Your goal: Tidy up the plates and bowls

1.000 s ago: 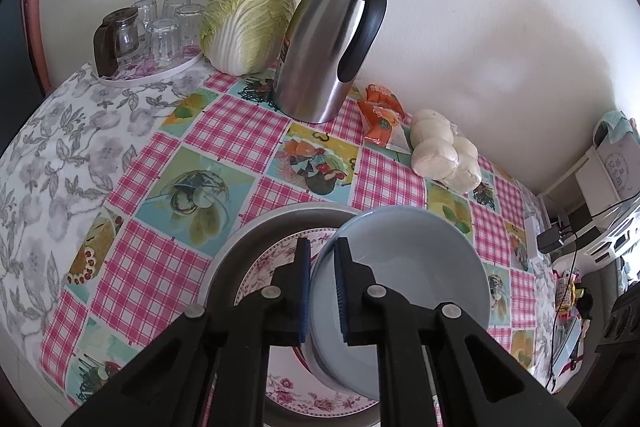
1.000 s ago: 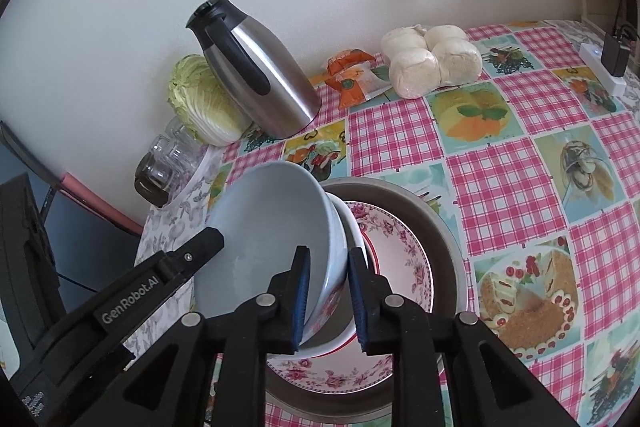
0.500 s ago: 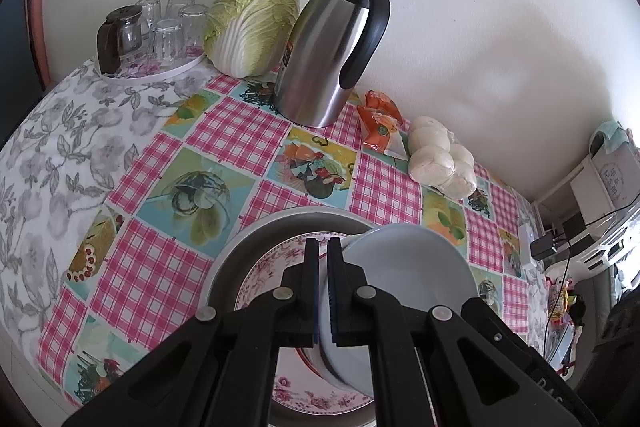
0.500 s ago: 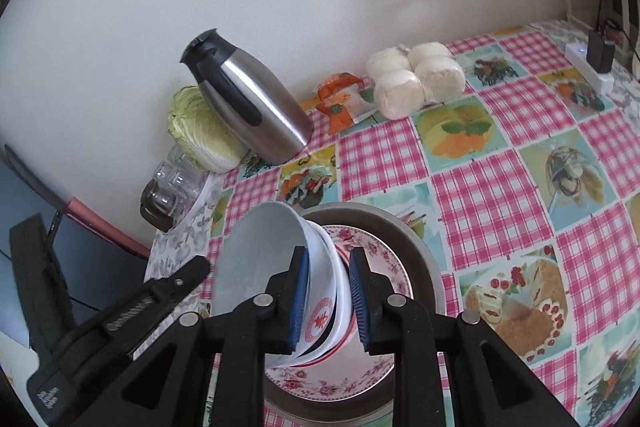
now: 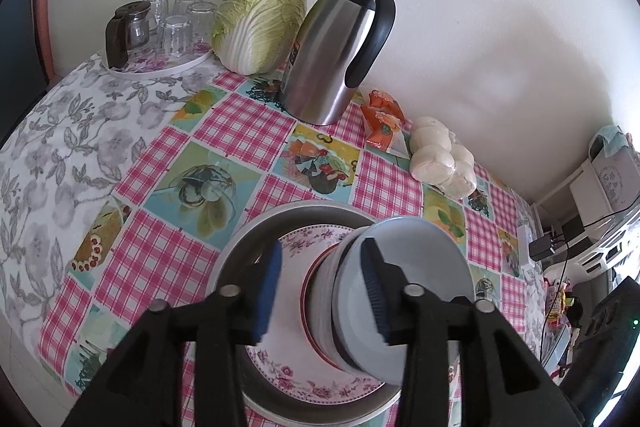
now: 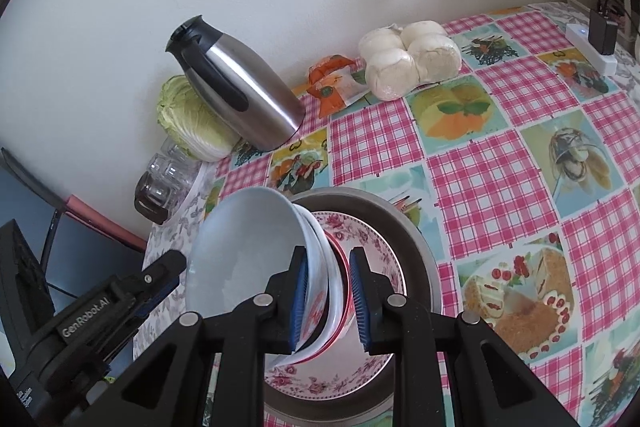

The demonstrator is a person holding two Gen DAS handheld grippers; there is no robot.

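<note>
A stack of nested bowls, the innermost pale blue (image 6: 244, 251), is tilted on its side over a floral plate (image 6: 372, 247) that lies in a grey metal basin (image 6: 416, 239). My right gripper (image 6: 328, 303) is shut on the rims of the stacked bowls. In the left wrist view the blue bowl (image 5: 420, 267) and the red-rimmed bowl under it lean over the floral plate (image 5: 296, 247) in the basin (image 5: 256, 235). My left gripper (image 5: 320, 291) is open, with its right finger in front of the blue bowl.
A steel jug (image 5: 340, 47), a cabbage (image 5: 260, 15), a tray of glasses (image 5: 160, 27), an orange packet (image 5: 384, 119) and bagged buns (image 5: 440, 159) stand along the wall. A power strip (image 6: 592, 43) lies at the far right of the checked tablecloth.
My left gripper has opened and let go of the blue bowl's rim. The right gripper still holds the bowl stack, which has tilted further over the plate.
</note>
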